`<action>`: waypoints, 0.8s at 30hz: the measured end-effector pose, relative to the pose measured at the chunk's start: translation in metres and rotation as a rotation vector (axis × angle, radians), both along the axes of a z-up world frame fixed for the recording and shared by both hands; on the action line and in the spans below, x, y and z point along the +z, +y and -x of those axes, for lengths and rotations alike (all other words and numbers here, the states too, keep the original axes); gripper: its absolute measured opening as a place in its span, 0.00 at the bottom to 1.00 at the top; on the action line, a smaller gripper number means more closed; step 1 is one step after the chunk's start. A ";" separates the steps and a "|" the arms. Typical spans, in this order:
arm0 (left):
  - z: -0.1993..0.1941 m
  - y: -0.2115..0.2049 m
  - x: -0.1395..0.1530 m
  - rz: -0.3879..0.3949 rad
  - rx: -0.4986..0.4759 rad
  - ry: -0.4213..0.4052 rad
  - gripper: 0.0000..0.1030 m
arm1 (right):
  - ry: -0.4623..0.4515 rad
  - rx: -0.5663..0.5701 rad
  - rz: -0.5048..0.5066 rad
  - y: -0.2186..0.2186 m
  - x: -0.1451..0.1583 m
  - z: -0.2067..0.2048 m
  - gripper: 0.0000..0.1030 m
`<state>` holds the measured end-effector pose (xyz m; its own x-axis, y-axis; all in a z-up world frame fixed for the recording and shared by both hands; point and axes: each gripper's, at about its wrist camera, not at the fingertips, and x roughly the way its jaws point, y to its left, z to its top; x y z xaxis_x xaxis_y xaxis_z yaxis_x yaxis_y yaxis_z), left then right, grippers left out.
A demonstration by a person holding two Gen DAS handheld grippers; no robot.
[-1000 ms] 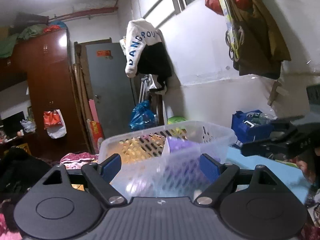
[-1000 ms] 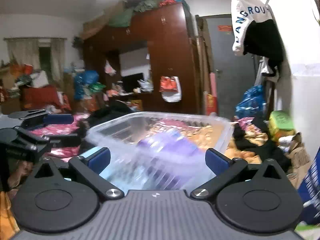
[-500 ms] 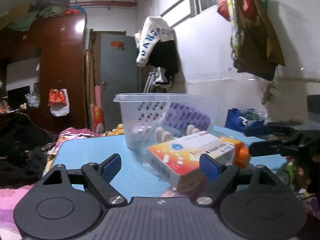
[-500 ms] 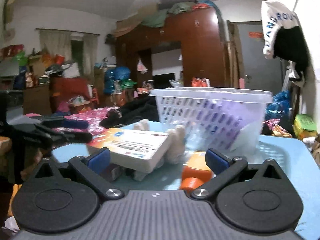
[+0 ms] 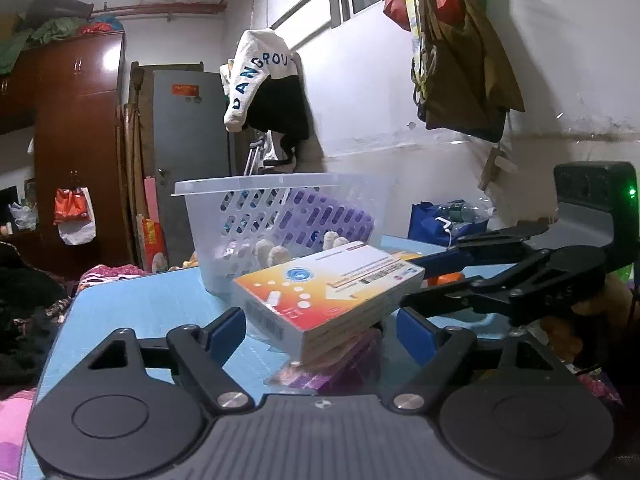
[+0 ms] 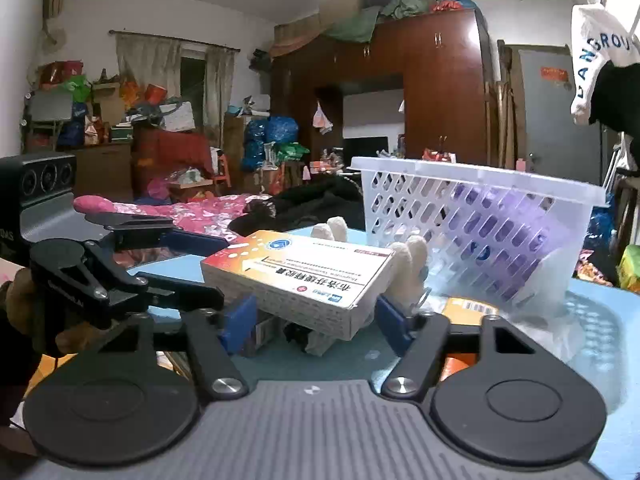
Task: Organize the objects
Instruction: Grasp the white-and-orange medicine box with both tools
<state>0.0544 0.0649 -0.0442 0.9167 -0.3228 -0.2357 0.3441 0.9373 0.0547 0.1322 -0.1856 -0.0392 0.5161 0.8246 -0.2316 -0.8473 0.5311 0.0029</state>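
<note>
Table [image 5: 132,312] carries one basket [image 5: 280,232], one medicine box [image 5: 328,292].

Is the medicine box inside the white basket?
No, the medicine box sits outside the basket, propped on other small things on the blue table in front of it.

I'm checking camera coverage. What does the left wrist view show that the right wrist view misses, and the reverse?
Only the left wrist view shows the purple packet under the medicine box, the bags hanging on the wall and the blue bag beyond the table.

Only the right wrist view shows the curtained window, the pink bedding and the orange box by the basket.

Both share the medicine box, the clear basket, the blue table, the wardrobe, and each other's tongs, both open: right, left.
</note>
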 end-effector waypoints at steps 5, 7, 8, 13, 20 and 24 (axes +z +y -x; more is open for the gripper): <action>-0.001 0.002 0.000 0.005 0.025 -0.001 0.56 | 0.006 -0.003 0.001 -0.002 -0.001 0.002 0.54; -0.001 0.005 0.001 0.016 0.028 0.002 0.55 | 0.003 -0.007 0.008 0.002 -0.004 0.002 0.51; -0.001 0.005 0.001 0.013 0.027 0.002 0.55 | 0.000 -0.012 0.012 0.002 -0.003 0.004 0.49; 0.001 -0.001 0.000 -0.031 0.036 -0.018 0.54 | -0.003 -0.026 0.016 0.003 -0.005 0.005 0.47; -0.001 -0.004 -0.002 -0.056 0.046 -0.023 0.52 | -0.010 -0.031 0.022 0.004 -0.006 0.004 0.45; 0.002 -0.009 -0.001 -0.070 0.060 -0.037 0.51 | -0.004 -0.036 0.018 0.003 -0.006 0.003 0.44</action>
